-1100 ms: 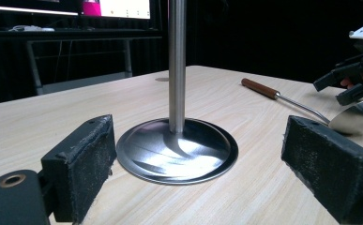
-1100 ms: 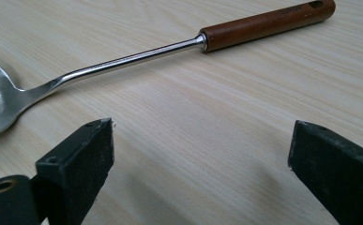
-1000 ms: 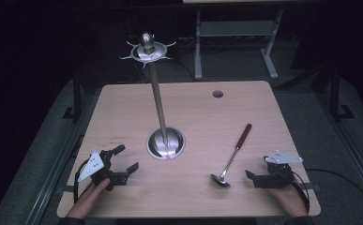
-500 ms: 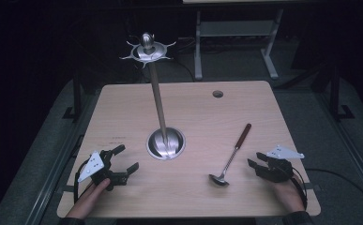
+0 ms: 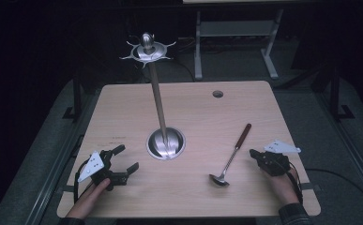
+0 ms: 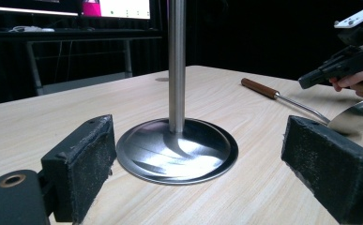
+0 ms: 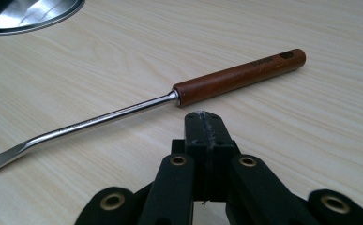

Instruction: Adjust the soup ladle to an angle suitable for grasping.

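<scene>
A metal ladle [image 5: 230, 157] with a brown wooden handle [image 7: 239, 77] lies flat on the table's right half, bowl toward me. A tall steel stand rises from a round base [image 5: 166, 143] [image 6: 177, 149] at the table's middle, with a hooked crown [image 5: 146, 49] on top. My right gripper [image 5: 255, 153] [image 7: 203, 118] is shut on nothing, its tip just short of the ladle handle. Near the front left my left gripper [image 5: 125, 159] [image 6: 195, 171] stands open, aimed at the stand's base. The right gripper [image 6: 343, 65] shows beyond the ladle bowl [image 6: 357, 117].
The wooden table [image 5: 123, 108] has a small round hole [image 5: 218, 93] at its back right. A metal frame [image 5: 235, 37] stands on the dark floor behind. A cable [image 5: 338, 176] trails off the right gripper.
My right gripper has swung from pointing left to pointing up-left toward the ladle handle. The left gripper and the ladle have stayed put.
</scene>
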The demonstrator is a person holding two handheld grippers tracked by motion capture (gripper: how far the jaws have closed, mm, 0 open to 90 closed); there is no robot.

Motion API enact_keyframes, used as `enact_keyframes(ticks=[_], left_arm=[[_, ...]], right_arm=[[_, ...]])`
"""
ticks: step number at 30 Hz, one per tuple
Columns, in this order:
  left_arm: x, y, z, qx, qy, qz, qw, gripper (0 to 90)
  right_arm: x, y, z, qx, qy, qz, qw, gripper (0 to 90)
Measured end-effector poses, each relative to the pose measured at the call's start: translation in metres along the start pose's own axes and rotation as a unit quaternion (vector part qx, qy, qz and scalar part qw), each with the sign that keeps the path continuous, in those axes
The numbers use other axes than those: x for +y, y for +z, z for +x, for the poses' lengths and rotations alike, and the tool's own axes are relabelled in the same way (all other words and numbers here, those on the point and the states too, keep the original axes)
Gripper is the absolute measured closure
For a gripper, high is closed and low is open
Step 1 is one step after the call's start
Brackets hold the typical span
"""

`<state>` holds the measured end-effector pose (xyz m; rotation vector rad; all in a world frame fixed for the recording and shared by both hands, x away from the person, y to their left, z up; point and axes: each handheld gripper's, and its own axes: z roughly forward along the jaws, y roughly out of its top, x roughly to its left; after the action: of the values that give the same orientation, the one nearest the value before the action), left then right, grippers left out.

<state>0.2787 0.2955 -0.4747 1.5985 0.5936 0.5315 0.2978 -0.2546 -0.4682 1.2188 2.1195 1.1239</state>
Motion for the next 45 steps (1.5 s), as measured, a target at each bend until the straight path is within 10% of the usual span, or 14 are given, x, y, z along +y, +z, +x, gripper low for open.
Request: enact_keyframes(ticks=[45], left_arm=[[0.000, 0.000, 0.000, -0.001, -0.006, -0.003, 1.0000, 9.7]], right_arm=[[0.029, 0.060, -0.021, -0.036, 0.027, 0.026, 0.9986, 89.8]])
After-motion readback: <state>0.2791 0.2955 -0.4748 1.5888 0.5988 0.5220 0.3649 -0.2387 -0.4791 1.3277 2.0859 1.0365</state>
